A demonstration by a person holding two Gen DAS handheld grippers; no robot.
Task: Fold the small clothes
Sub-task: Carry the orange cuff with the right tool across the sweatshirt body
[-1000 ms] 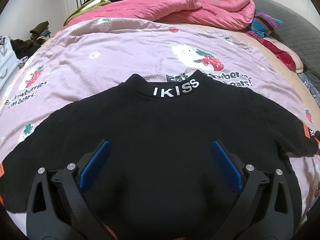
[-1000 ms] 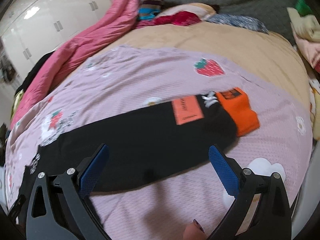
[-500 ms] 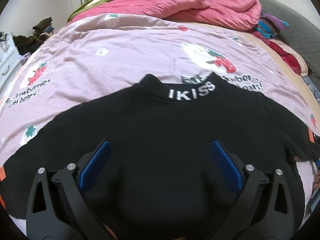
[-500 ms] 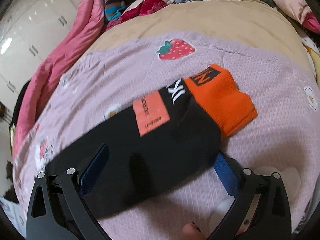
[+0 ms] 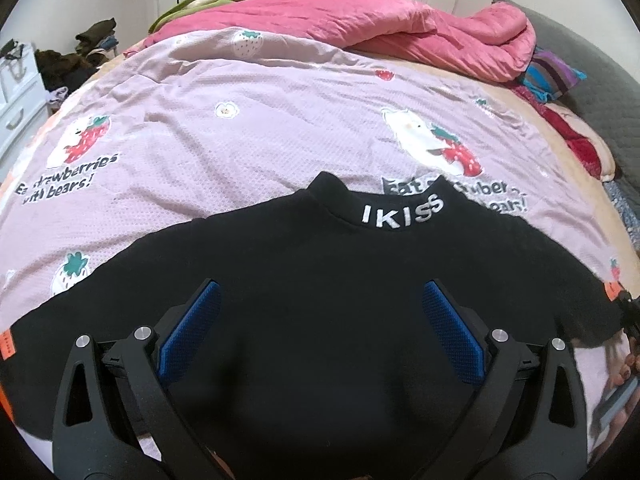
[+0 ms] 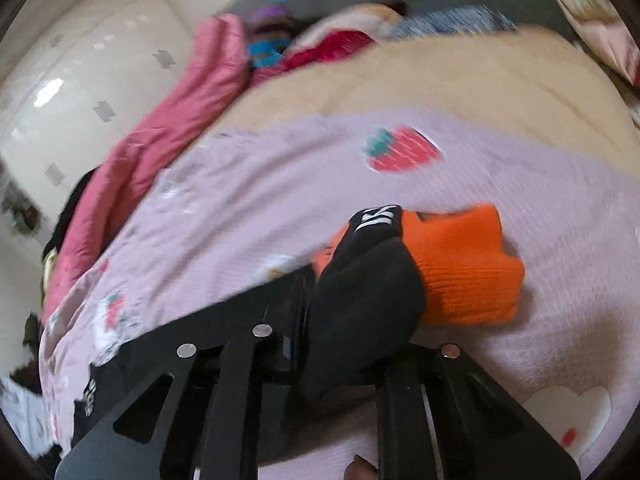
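A small black sweater (image 5: 320, 280) with "IKISS" on its collar (image 5: 400, 216) lies flat on the pink strawberry bedspread (image 5: 240, 140), sleeves spread left and right. My left gripper (image 5: 320, 332) is open and hovers over the sweater's chest, its blue pads (image 5: 188, 332) wide apart. In the right wrist view my right gripper (image 6: 352, 320) is shut on the black right sleeve (image 6: 360, 292) just behind its orange cuff (image 6: 464, 268). The sleeve cloth bunches between the jaws and hides the pads.
A rumpled pink duvet (image 5: 400, 28) and a heap of clothes lie at the far side of the bed. Striped and red fabrics (image 5: 552, 76) sit at the far right by a grey headboard. A white drawer unit (image 5: 16, 108) stands off the left edge.
My right gripper has moved onto the right sleeve and shut on it near the orange cuff, bunching the cloth. My left gripper has stayed open and shifted slightly over the chest.
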